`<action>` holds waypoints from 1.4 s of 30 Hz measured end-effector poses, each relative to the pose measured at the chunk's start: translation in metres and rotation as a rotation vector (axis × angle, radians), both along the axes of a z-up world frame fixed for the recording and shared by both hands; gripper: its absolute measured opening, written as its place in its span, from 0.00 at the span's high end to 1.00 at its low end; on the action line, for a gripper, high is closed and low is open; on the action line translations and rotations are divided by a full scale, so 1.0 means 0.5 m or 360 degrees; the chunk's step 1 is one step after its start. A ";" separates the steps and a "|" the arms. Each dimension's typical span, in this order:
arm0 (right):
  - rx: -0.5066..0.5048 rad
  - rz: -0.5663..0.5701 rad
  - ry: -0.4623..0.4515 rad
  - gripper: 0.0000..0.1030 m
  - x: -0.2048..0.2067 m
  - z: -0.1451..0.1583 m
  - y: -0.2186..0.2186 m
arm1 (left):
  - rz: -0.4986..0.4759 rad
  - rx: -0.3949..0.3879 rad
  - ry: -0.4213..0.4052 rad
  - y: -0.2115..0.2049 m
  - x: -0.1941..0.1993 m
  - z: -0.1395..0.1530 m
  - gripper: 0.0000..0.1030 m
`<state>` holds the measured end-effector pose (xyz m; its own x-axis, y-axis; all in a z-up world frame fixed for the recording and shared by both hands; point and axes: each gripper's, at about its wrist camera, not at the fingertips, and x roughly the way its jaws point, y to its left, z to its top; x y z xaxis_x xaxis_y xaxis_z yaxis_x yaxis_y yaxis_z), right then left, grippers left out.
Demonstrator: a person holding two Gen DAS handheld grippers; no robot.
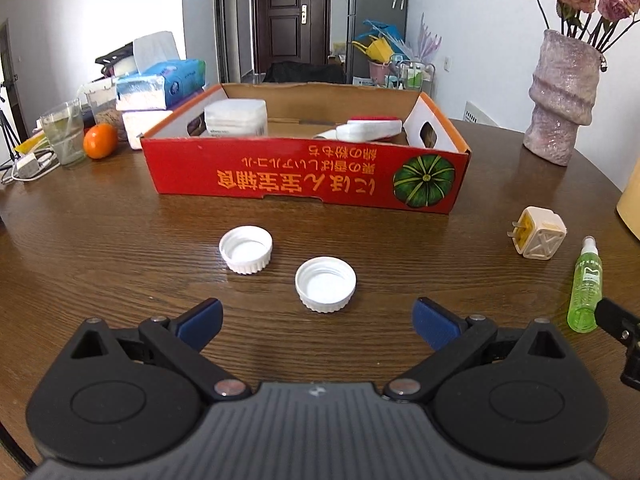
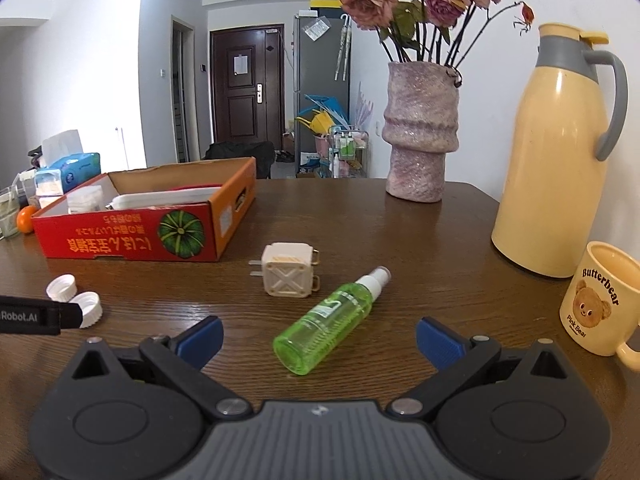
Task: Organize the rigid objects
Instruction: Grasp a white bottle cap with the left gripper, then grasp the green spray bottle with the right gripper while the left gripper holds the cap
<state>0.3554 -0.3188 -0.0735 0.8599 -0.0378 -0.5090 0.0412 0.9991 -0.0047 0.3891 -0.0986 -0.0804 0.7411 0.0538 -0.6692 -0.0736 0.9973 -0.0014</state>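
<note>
We are holding both claws, left claw [image 1: 318, 322] and right claw [image 2: 319, 342], wide and empty. Green spray bottle [image 2: 326, 326] is lying near the red box [image 2: 132, 236]; light, slick, we are judging a mid-body grip.

Vase [image 2: 420, 132], thermos [image 2: 548, 168], mug [image 2: 600, 300].

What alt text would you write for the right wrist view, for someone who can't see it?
A green spray bottle lies on a wooden table just ahead of the open right gripper. Beyond it are a beige plug adapter and a red cardboard box.
</note>
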 end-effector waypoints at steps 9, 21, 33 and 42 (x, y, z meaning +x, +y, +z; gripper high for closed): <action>0.0057 -0.0032 0.0036 0.00 0.021 -0.018 -0.022 | 0.0000 -0.0006 0.0053 -0.013 0.038 -0.028 0.17; 0.0075 -0.0072 0.0039 0.00 0.046 -0.033 -0.025 | -0.0009 -0.0003 0.0070 -0.027 0.082 -0.042 0.40; 0.0078 -0.0110 0.0090 0.00 0.077 -0.049 -0.021 | -0.0083 -0.0033 0.0054 -0.026 0.098 -0.037 0.60; 0.0123 -0.0194 0.0132 0.05 0.111 -0.055 -0.025 | -0.0131 -0.0026 0.0008 -0.032 0.088 -0.022 0.60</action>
